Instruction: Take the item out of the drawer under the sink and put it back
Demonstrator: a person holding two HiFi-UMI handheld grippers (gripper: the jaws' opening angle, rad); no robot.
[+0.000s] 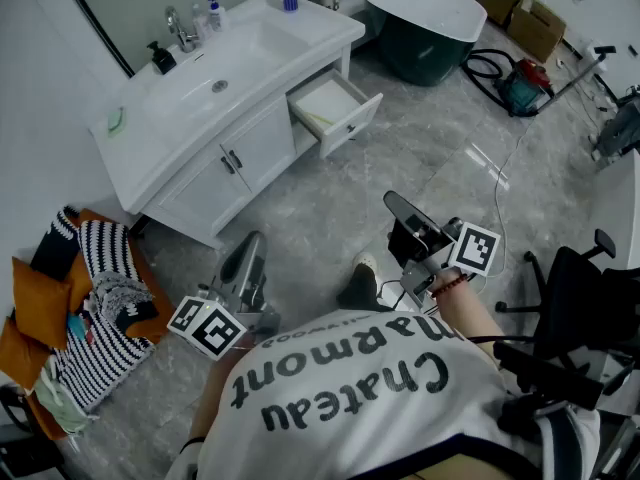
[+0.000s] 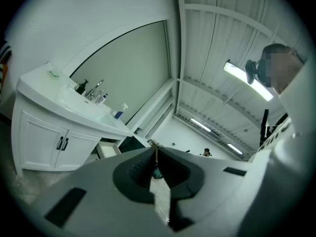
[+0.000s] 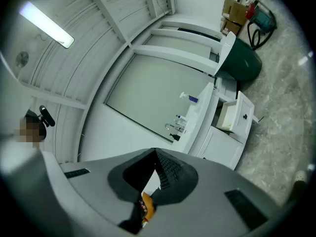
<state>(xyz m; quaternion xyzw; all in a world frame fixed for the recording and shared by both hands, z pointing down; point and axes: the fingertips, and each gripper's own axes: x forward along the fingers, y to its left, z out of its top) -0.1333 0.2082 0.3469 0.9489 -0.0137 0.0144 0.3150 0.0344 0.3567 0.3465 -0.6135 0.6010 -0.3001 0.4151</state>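
White cabinet (image 1: 215, 163) under the sink (image 1: 240, 53) has its drawer (image 1: 355, 120) pulled open, and a slim pale item (image 1: 318, 119) lies inside, too small to make out. Over the grey floor (image 1: 330, 208), well apart from the drawer, the left tool (image 1: 248, 253) has its jaws pressed together on nothing, and the right tool (image 1: 405, 208) is likewise closed and empty.

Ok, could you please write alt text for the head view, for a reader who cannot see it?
A white sink cabinet stands with one drawer pulled open. Away from it, a person holds the left hand-held gripper and the right hand-held gripper, both shut and empty.
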